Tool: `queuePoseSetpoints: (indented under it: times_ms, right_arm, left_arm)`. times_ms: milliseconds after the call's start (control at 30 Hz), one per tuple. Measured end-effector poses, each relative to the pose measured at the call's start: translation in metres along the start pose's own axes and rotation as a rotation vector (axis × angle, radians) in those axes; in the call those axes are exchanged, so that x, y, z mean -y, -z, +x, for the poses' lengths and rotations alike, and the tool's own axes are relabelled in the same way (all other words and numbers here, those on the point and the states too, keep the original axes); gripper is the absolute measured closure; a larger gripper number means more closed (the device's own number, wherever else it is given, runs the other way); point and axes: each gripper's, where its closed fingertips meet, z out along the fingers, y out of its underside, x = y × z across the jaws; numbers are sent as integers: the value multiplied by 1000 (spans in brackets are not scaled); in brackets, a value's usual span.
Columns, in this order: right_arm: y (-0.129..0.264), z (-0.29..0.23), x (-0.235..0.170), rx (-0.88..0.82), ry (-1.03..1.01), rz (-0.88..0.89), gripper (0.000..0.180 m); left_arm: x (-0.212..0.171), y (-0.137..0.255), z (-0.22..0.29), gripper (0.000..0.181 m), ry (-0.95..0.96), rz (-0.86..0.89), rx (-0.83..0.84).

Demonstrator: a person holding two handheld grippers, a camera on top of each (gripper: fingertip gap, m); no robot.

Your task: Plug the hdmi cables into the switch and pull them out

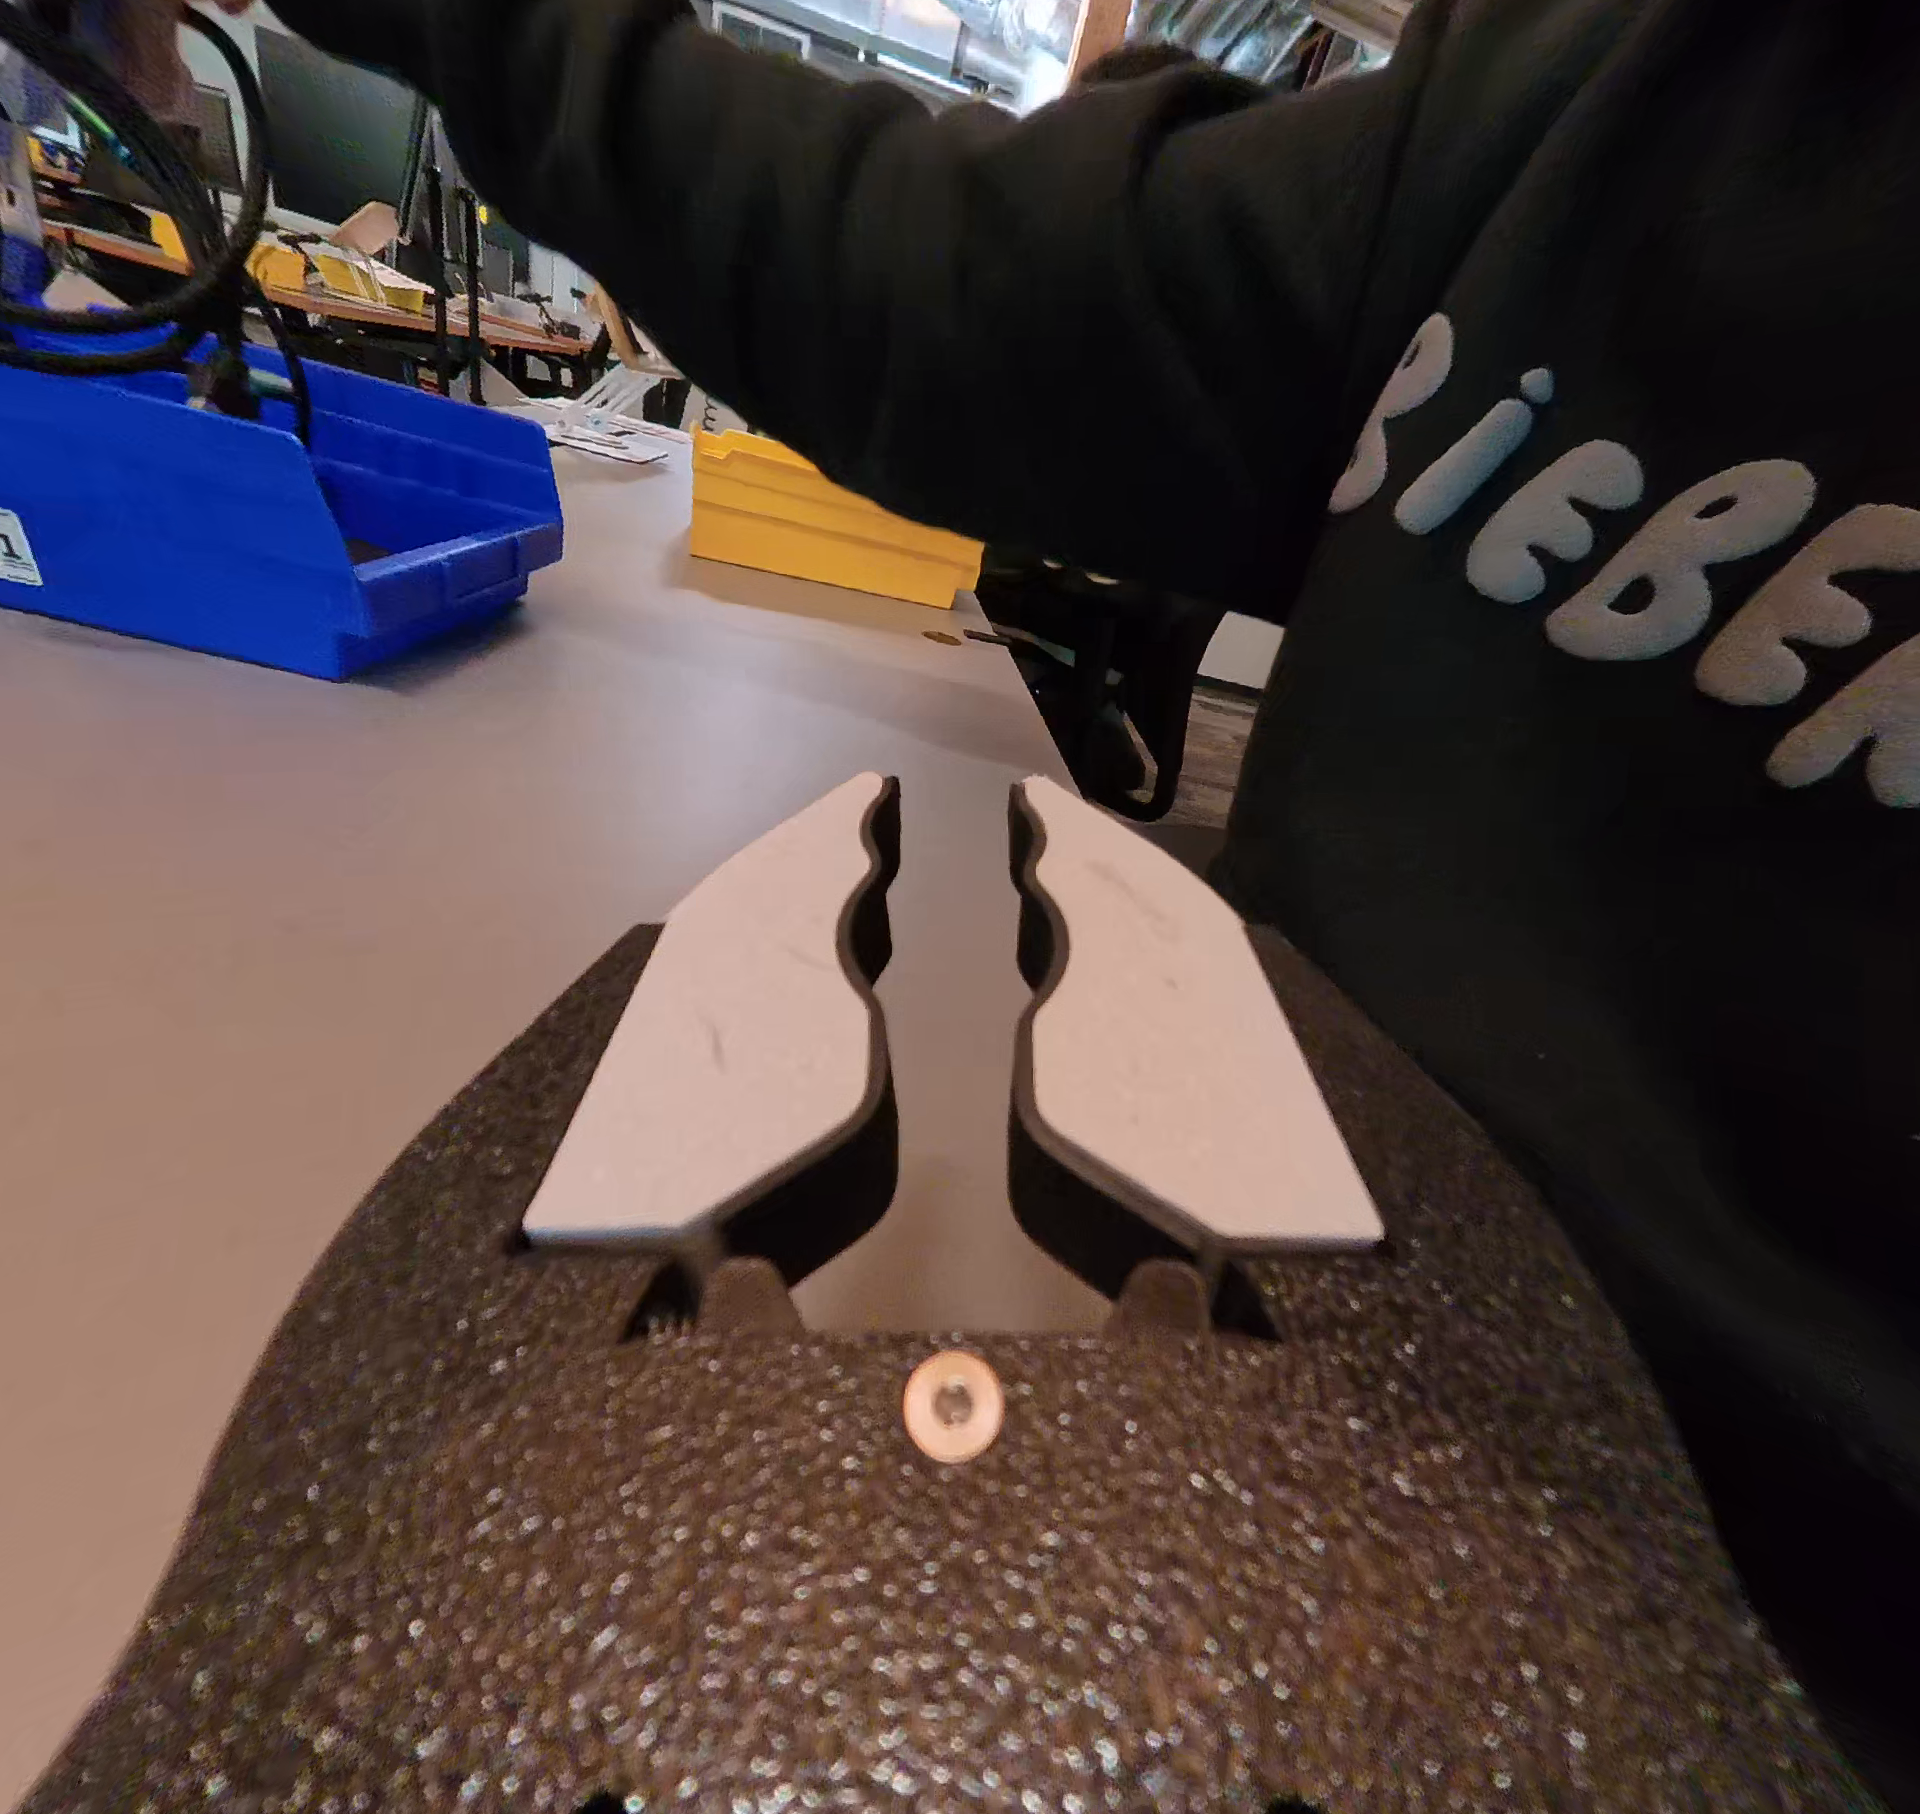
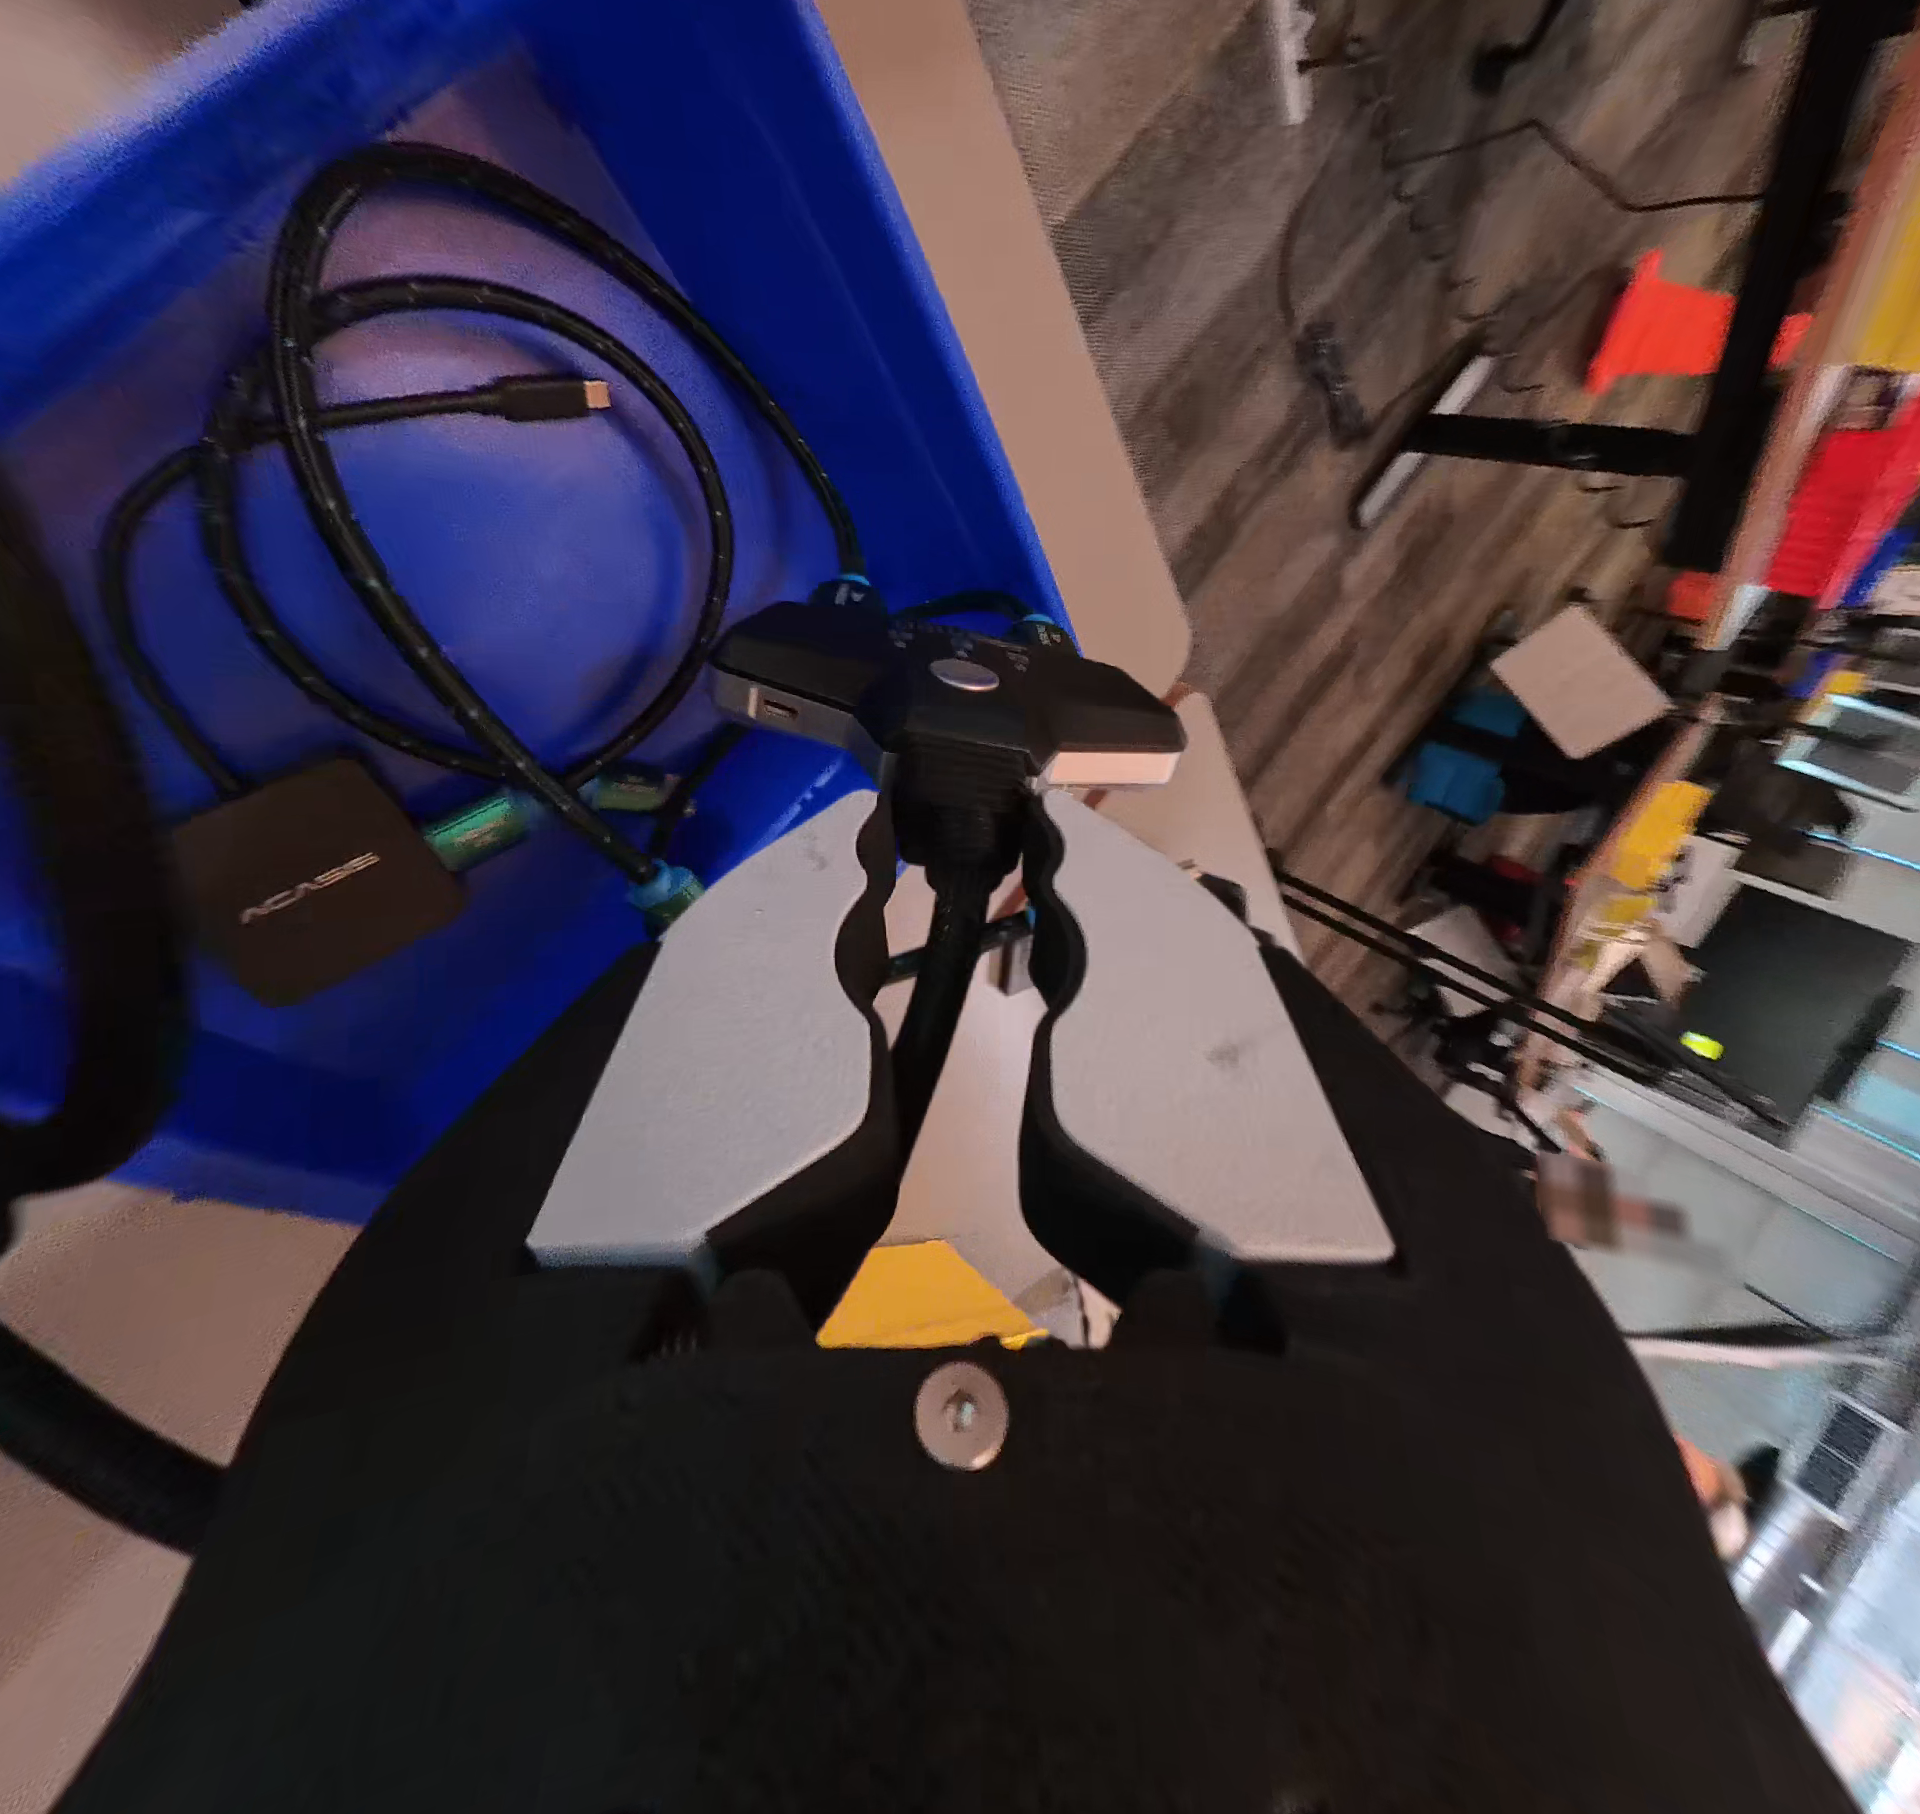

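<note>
My right gripper (image 2: 956, 819) is shut on the ribbed neck of the black T-shaped switch (image 2: 945, 694) and holds it above the blue bin (image 2: 644, 29). Two blue-ringed HDMI plugs (image 2: 847, 595) sit at the switch's far side and seem plugged in. Their braided black cables (image 2: 468, 684) loop down into the bin. My left gripper (image 1: 954, 798) is open and empty, low over the grey table (image 1: 312, 881). In the left wrist view the cables (image 1: 208, 206) hang over the blue bin (image 1: 312, 538) at the top left.
A black square box (image 2: 312, 881), green connectors (image 2: 478, 829) and a thin cable with a small plug (image 2: 551, 398) lie in the bin. A yellow bin (image 1: 821, 528) stands on the table. A person's black sleeve (image 1: 935, 258) crosses above it. The table edge (image 1: 1039, 725) is close on the right.
</note>
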Motion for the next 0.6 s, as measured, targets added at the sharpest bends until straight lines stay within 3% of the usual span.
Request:
queuePoseSetpoints:
  times_ms: [133,233,300,400,467,600]
  right_arm:
    - [-1,0,-2,-215,5,80,153]
    - [1,-11,-8,-242,-78,167,154]
    - [2,-25,-14,-179,-142,225,153]
    - [0,-57,-34,14,-177,227,131]
    - [-3,-70,-46,80,-206,248,134]
    - [-17,-89,-71,79,-265,261,127]
  left_arm:
    - [3,2,-1,161,17,24,-7]
    - [6,4,-1,161,33,50,-14]
    - [7,5,-3,161,40,61,-10]
    - [7,5,-2,161,30,63,-2]
    - [5,4,-1,161,20,51,-2]
    - [3,-1,3,161,12,31,-16]
